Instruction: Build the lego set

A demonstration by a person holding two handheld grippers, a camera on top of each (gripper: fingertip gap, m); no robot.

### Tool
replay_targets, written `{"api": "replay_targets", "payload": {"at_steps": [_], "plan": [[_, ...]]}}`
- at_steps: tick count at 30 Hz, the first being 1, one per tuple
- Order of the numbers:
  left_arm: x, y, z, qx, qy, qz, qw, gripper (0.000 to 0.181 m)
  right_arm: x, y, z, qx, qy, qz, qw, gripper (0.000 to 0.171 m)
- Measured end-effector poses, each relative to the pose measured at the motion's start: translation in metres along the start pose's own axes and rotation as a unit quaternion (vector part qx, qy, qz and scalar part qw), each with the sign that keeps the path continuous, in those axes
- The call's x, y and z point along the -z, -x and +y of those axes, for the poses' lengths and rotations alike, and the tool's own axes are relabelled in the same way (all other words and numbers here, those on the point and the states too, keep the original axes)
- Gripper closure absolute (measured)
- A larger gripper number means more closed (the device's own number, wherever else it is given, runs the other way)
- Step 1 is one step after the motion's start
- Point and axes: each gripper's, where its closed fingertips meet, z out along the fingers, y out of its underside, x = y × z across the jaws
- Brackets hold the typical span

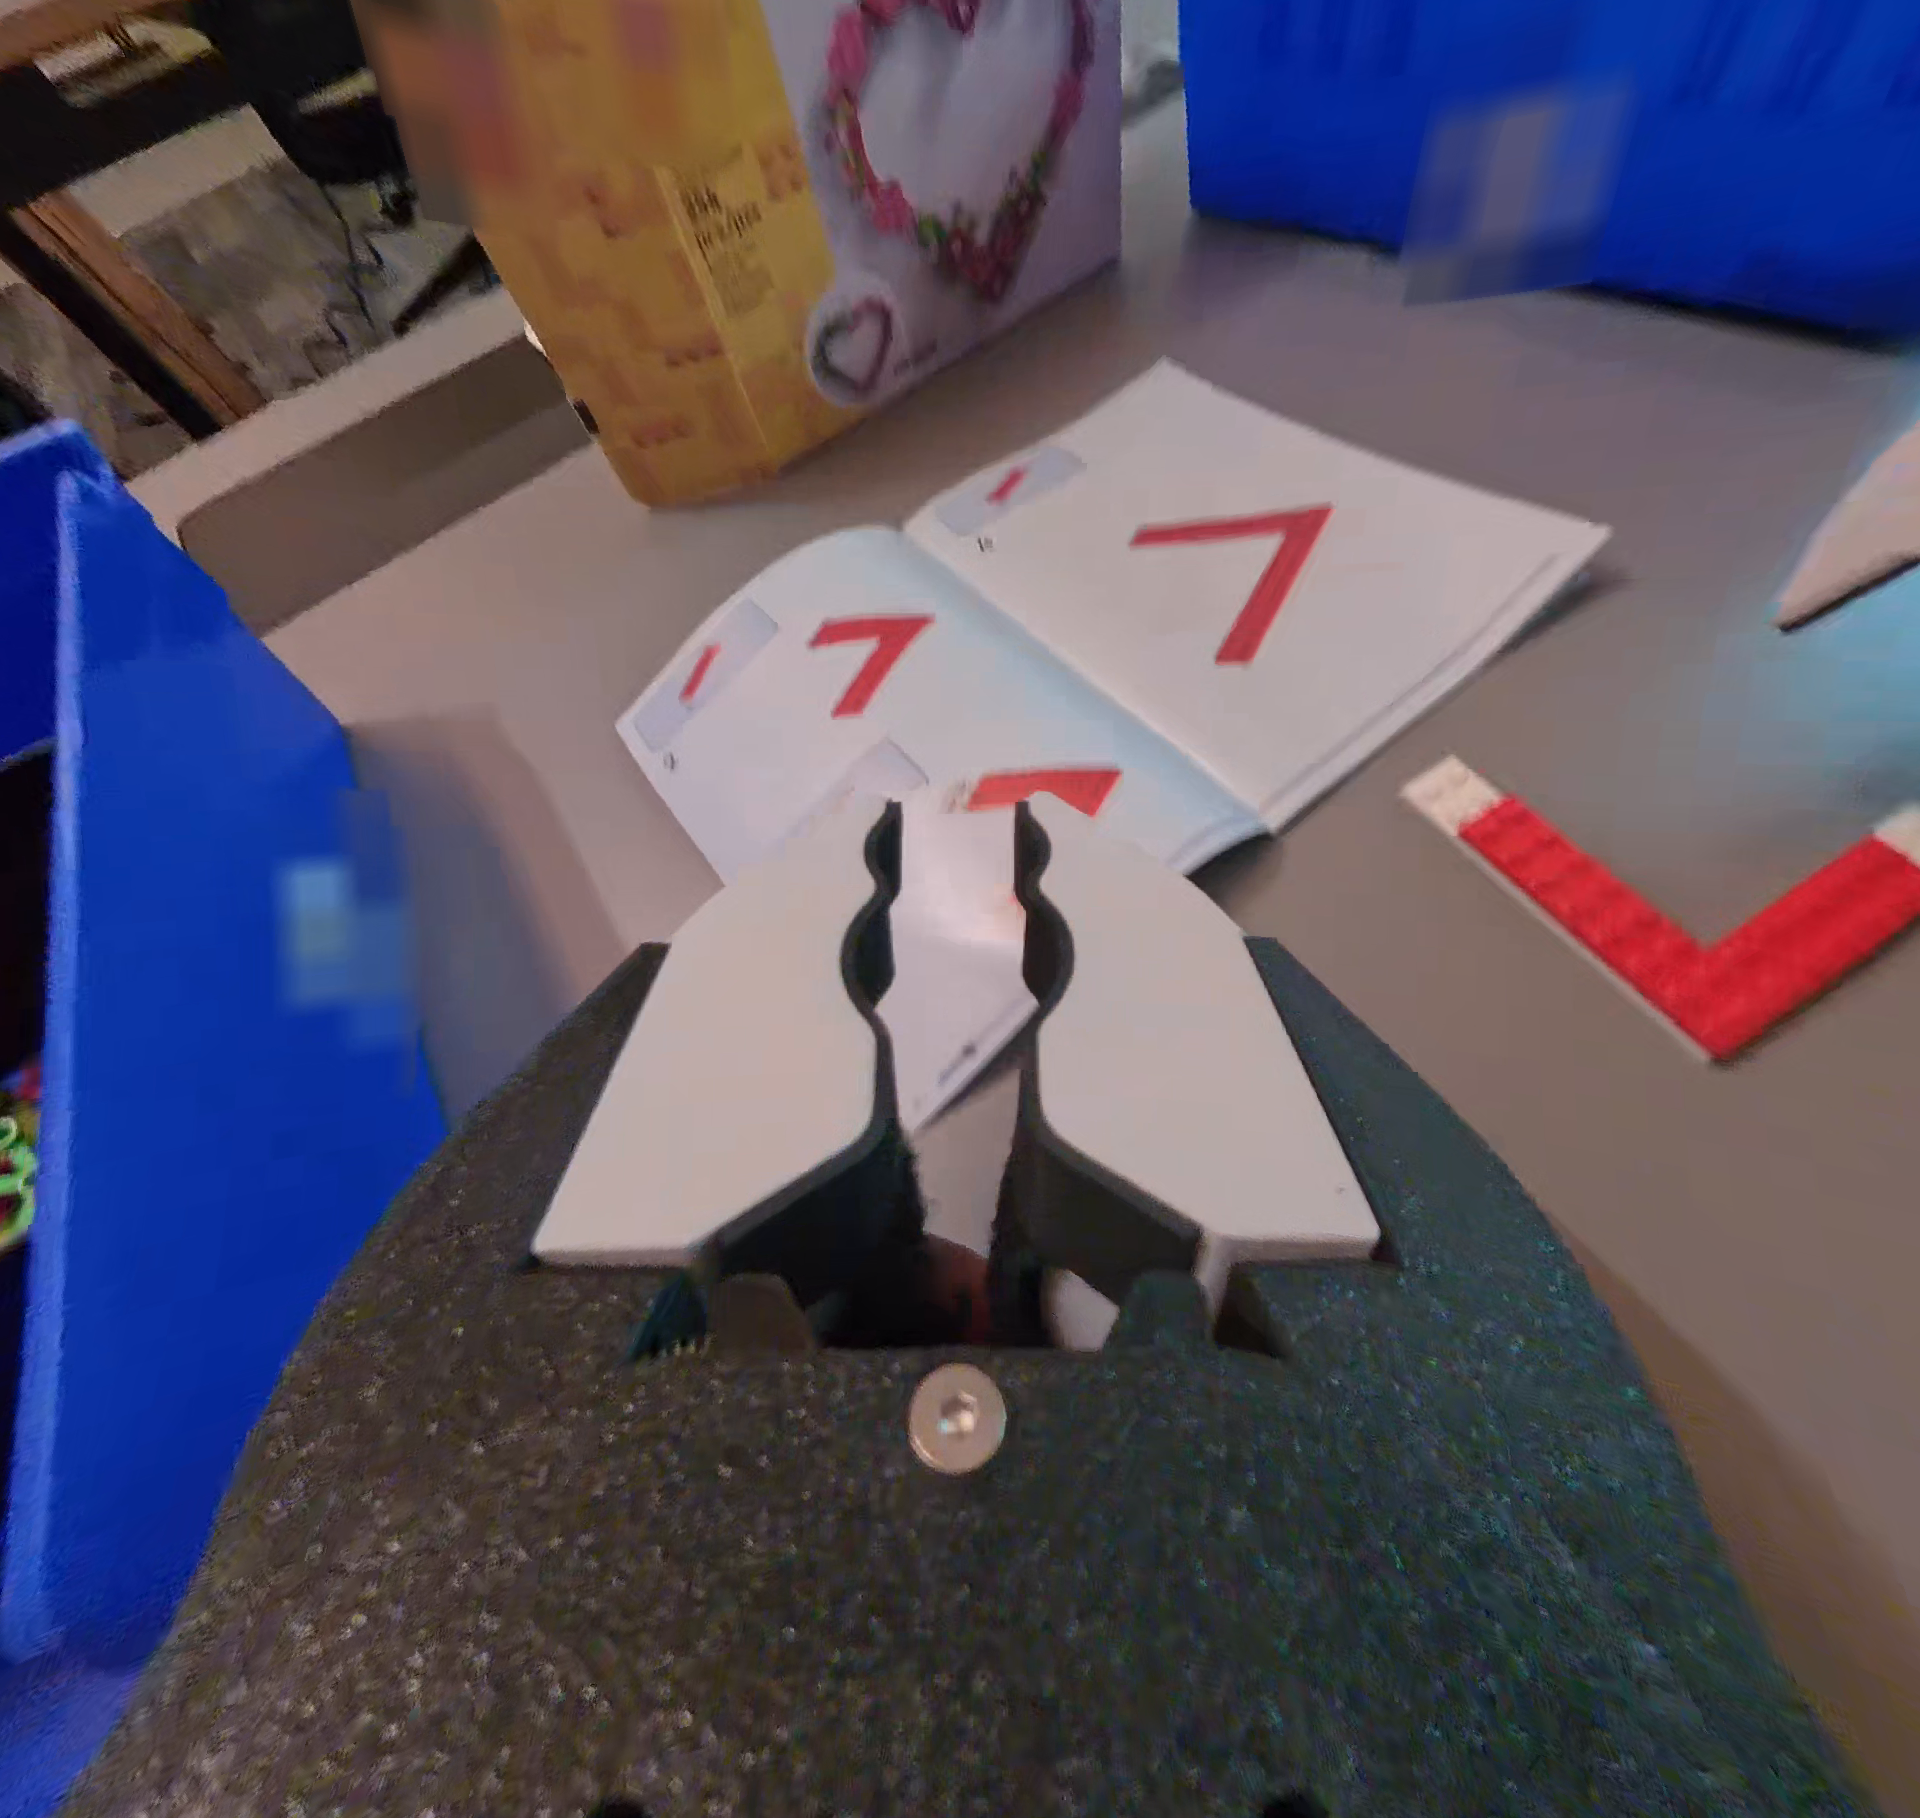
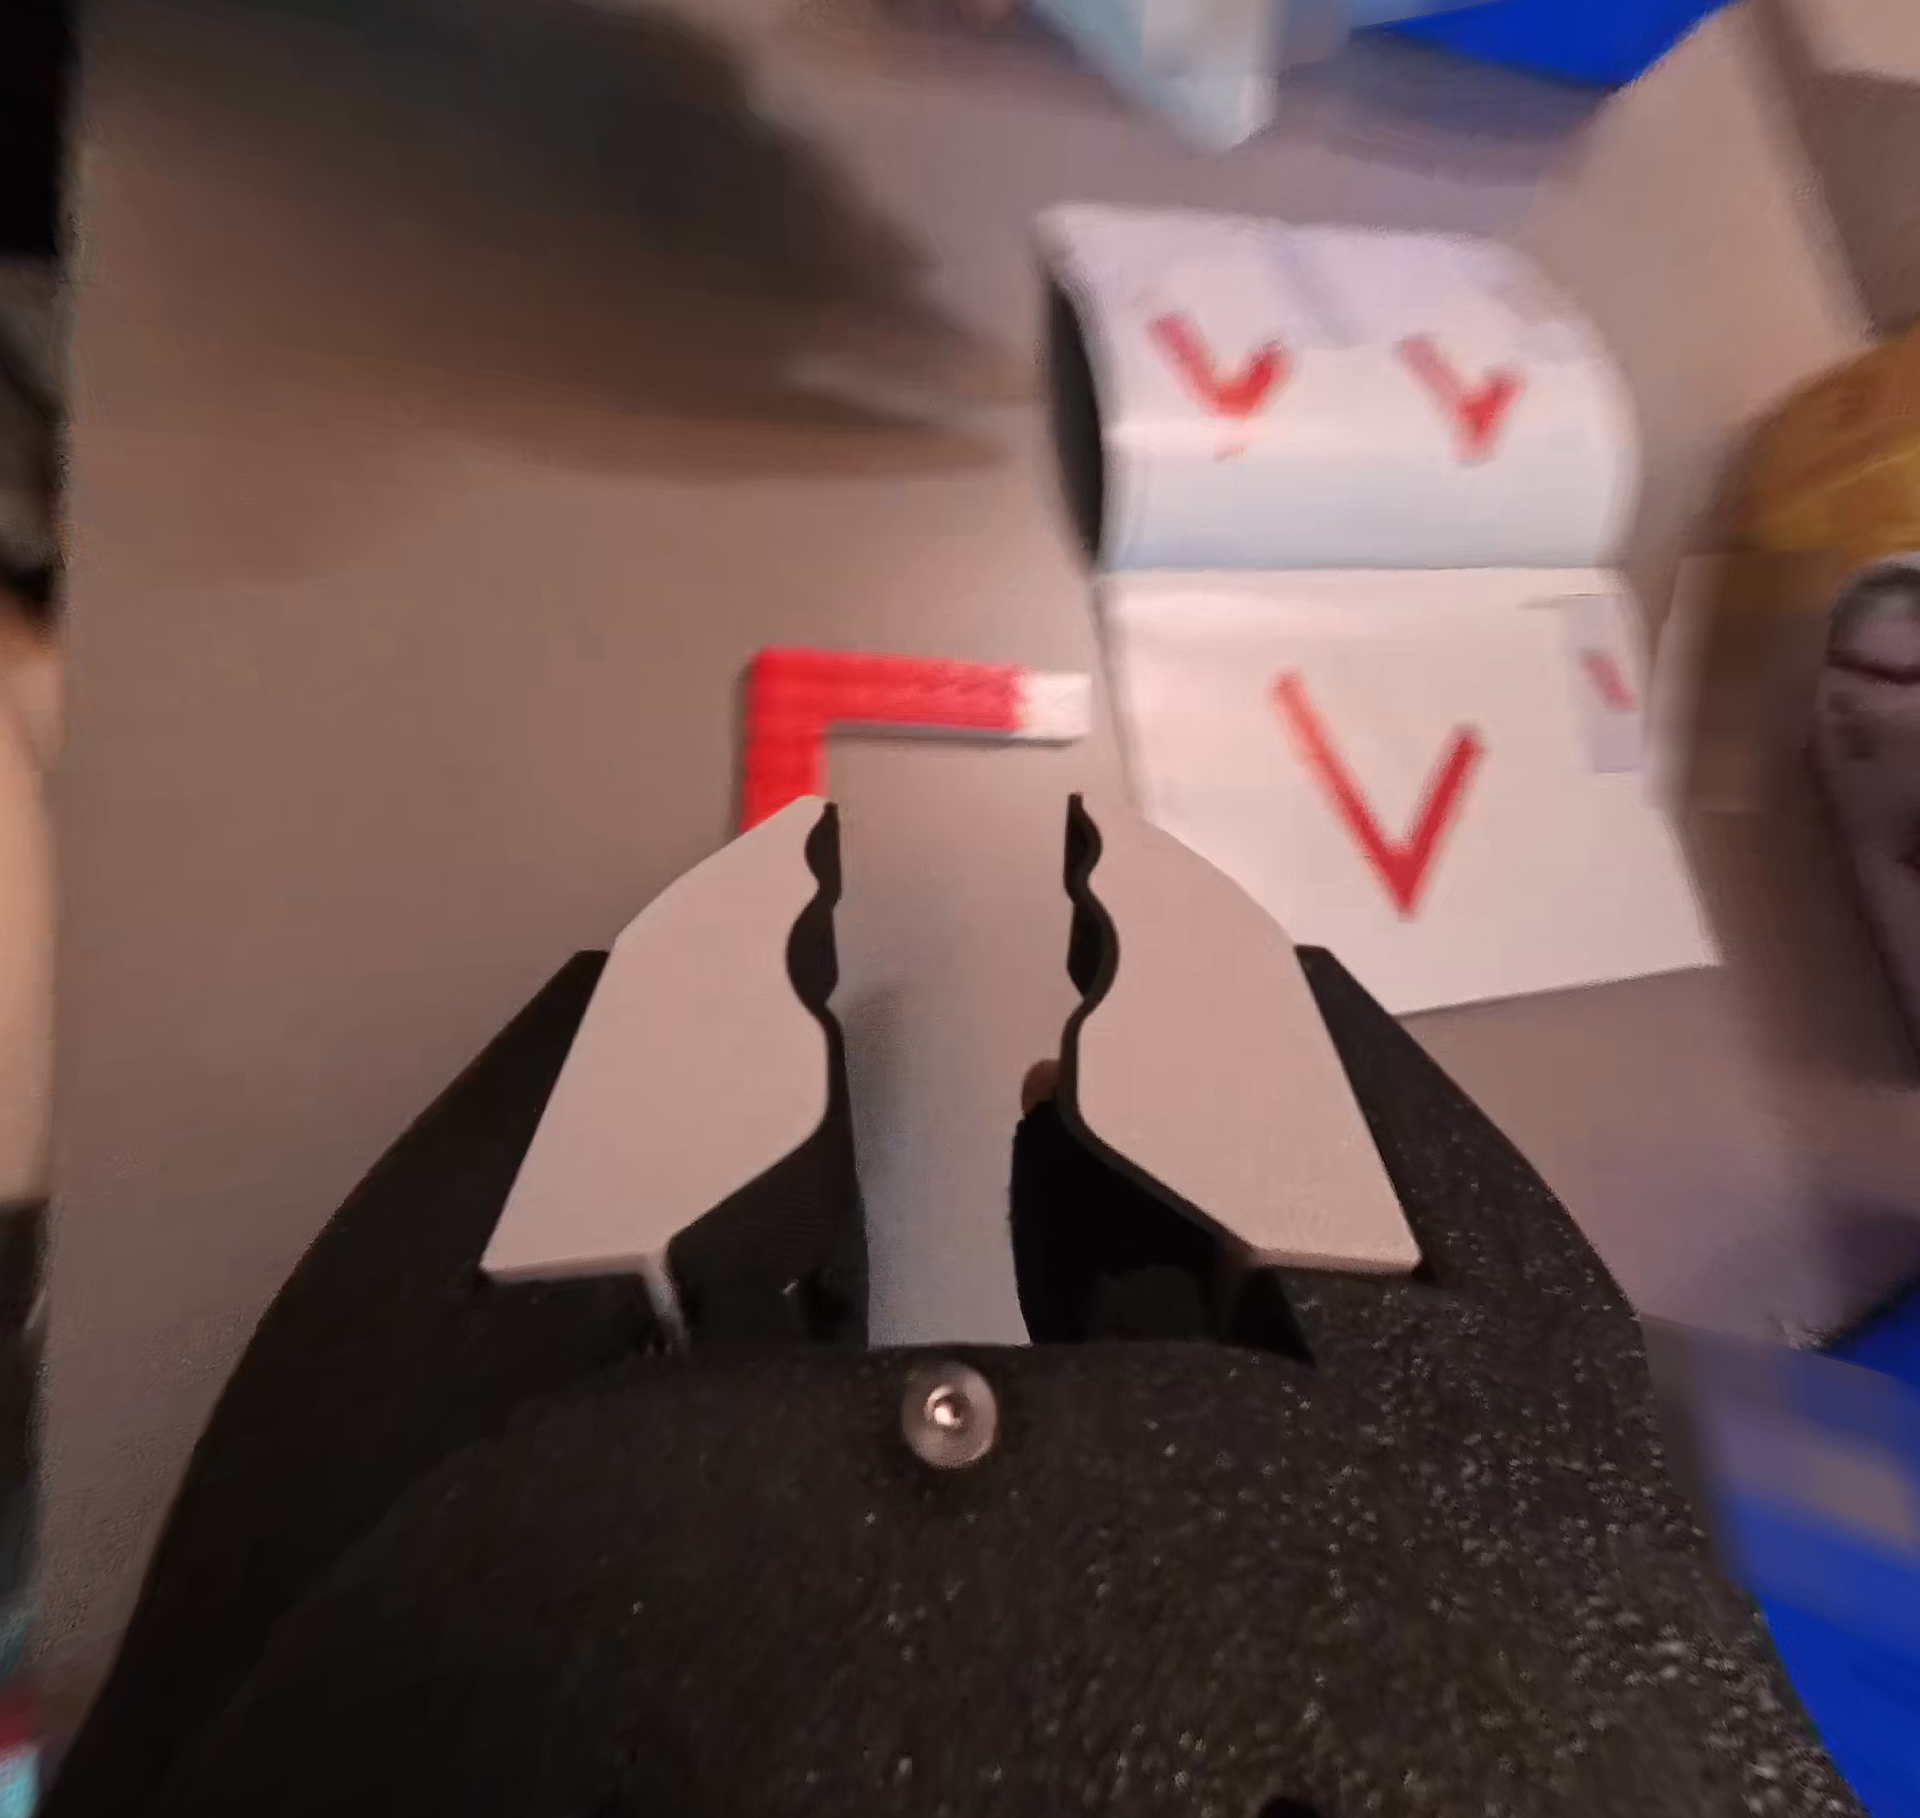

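My right gripper (image 2: pixel 948 812) hangs with jaws apart, empty; the red L-shaped piece (image 2: pixel 831 708) lies flat on the table (image 2: pixel 416 729) just past its left fingertip, white-tipped arm pointing at the open booklet (image 2: pixel 1351 781). My left gripper (image 1: pixel 954 812), narrowly parted, empty, sits over the booklet, farther from the piece.

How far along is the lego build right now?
Early stage. Done: a red L-shaped piece with white ends lies on the table, like the booklet drawings. In hand: nothing; left gripper and right gripper are empty. Left: the heart on the box.
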Motion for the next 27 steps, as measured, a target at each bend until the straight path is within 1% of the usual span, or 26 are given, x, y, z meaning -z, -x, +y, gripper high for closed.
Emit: {"api": "replay_targets", "payload": {"at_steps": [2,5,6,7,8,9,10,11,12,16,19,23,24,26,27], "plan": [[-0.011,-0.003,-0.009,-0.015,0.004,0.005,1.0,0.163,-0.005,-0.036,-0.009,-0.069,-0.031,0.063,0.995,0.133],[-0.033,-0.012,-0.01,-0.086,0.043,0.003,0.995,0.162,-0.029,-0.071,0.006,-0.148,-0.002,0.107,0.983,0.134],[-0.041,-0.014,-0.007,-0.109,0.053,-0.001,0.993,0.163,-0.036,-0.078,0.011,-0.158,0.009,0.12,0.98,0.137],[-0.048,-0.017,-0.002,-0.127,0.068,0.001,0.99,0.164,-0.041,-0.084,0.017,-0.165,0.02,0.133,0.977,0.147],[-0.053,-0.02,0.005,-0.137,0.088,0.007,0.987,0.165,-0.044,-0.087,0.024,-0.173,0.035,0.139,0.974,0.155],[-0.057,-0.023,0.015,-0.141,0.112,0.015,0.983,0.166,-0.047,-0.088,0.031,-0.184,0.052,0.142,0.971,0.158],[-0.059,-0.026,0.027,-0.143,0.143,0.026,0.979,0.169,-0.049,-0.086,0.04,-0.193,0.07,0.134,0.969,0.157],[-0.059,-0.029,0.037,-0.139,0.166,0.037,0.976,0.173,-0.05,-0.083,0.041,-0.202,0.065,0.121,0.97,0.159],[-0.058,-0.032,0.039,-0.13,0.166,0.046,0.976,0.179,-0.049,-0.082,0.043,-0.21,0.063,0.113,0.969,0.155],[-0.05,-0.043,0.042,-0.11,0.169,0.062,0.978,0.181,-0.043,-0.08,0.047,-0.19,0.057,0.107,0.974,0.153],[-0.048,-0.049,0.042,-0.103,0.161,0.059,0.98,0.181,-0.041,-0.081,0.049,-0.156,0.051,0.107,0.981,0.152],[-0.045,-0.058,0.041,-0.093,0.157,0.073,0.981,0.181,-0.037,-0.083,0.054,-0.152,0.054,0.105,0.981,0.149],[-0.045,-0.061,0.041,-0.088,0.153,0.078,0.981,0.181,-0.036,-0.081,0.054,-0.153,0.054,0.1,0.982,0.152],[-0.045,-0.062,0.04,-0.081,0.143,0.082,0.983,0.181,-0.037,-0.075,0.053,-0.156,0.051,0.084,0.983,0.165],[-0.045,-0.062,0.04,-0.079,0.139,0.084,0.983,0.181,-0.037,-0.074,0.053,-0.155,0.051,0.085,0.983,0.166]]}}
